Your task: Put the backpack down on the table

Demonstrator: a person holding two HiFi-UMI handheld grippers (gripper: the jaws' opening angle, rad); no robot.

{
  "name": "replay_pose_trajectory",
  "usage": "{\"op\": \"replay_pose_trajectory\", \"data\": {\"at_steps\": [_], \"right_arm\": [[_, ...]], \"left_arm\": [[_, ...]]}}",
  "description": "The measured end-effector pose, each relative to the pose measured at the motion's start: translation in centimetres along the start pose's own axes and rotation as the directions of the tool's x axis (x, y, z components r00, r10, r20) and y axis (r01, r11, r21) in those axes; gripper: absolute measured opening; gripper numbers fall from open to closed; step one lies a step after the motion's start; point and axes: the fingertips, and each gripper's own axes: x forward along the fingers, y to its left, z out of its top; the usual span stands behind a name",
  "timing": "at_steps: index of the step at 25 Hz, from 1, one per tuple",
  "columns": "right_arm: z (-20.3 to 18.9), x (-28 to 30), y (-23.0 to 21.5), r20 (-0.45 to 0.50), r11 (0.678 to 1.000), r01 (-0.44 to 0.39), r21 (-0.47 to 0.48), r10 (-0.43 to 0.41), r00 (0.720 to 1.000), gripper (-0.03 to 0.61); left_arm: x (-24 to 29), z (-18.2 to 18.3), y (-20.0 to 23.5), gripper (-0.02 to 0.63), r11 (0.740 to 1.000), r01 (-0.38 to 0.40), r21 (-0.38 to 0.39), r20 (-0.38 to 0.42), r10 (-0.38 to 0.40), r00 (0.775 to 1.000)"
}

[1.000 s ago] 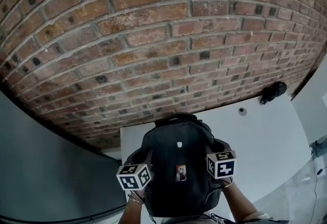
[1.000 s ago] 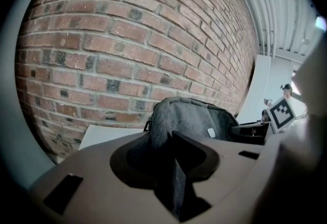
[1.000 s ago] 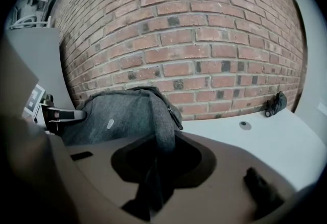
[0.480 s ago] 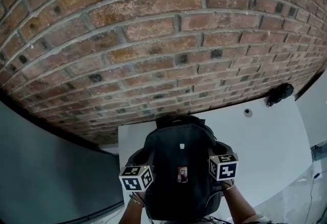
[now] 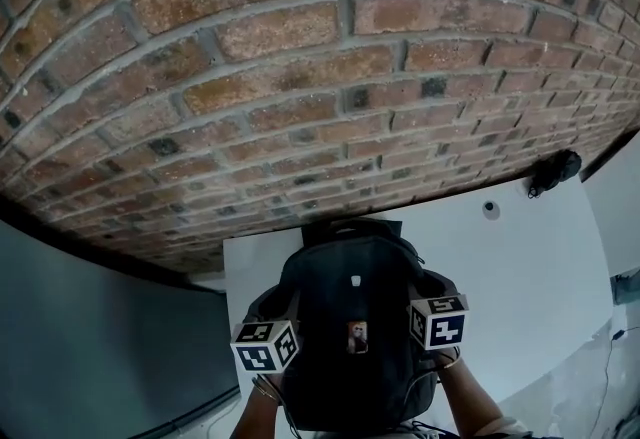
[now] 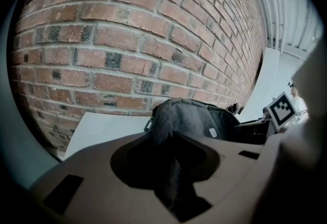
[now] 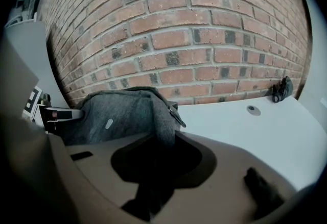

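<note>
The left tool [image 6: 171, 139] and the right tool [image 7: 158, 146] are each clamped on one side of the dark backpack [image 5: 350, 317]. It is upright over the white desk [image 5: 520, 267], by the brick wall [image 5: 300, 77].

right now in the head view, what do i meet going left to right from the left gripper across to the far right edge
left gripper → backpack → right gripper → small round disc → black object
</note>
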Motion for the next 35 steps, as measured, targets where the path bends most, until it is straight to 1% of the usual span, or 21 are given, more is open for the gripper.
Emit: {"op": "replay_pose_trajectory", "data": {"at_steps": [3, 7, 25, 31, 35], "right_arm": [[-0.6, 0.6, -0.1, -0.019, 1.0, 0.0, 0.002, 0.0, 1.0, 0.083], [-0.8, 1.4, -0.2, -0.02, 1.0, -0.005, 0.011, 0.005, 1.0, 0.083], [-2.3, 3.6, -0.8, -0.073, 1.0, -0.011, -0.002, 0.011, 0.997, 0.097], [-2.3, 3.9, -1.0, -0.082, 1.0, 0.006, -0.019, -0.008, 0.997, 0.104], [-2.4, 4.0, -1.1, -0.081, 1.0, -0.004, -0.004, 0.003, 0.997, 0.107]], "left_arm": [[0.5, -0.3, 0.3, 0.114, 1.0, -0.004, -0.003, -0.009, 0.004, 1.0], [1.1, -0.8, 0.6, 0.114, 1.0, -0.007, -0.007, -0.021, 0.007, 1.0], [3.3, -2.8, 1.9, 0.118, 0.999, -0.013, -0.037, -0.075, 0.01, 0.997], [3.8, -3.1, 2.2, 0.126, 0.999, -0.017, -0.044, -0.082, 0.013, 0.997], [3.7, -3.0, 2.3, 0.133, 0.999, -0.02, -0.042, -0.08, 0.017, 0.997]]}}
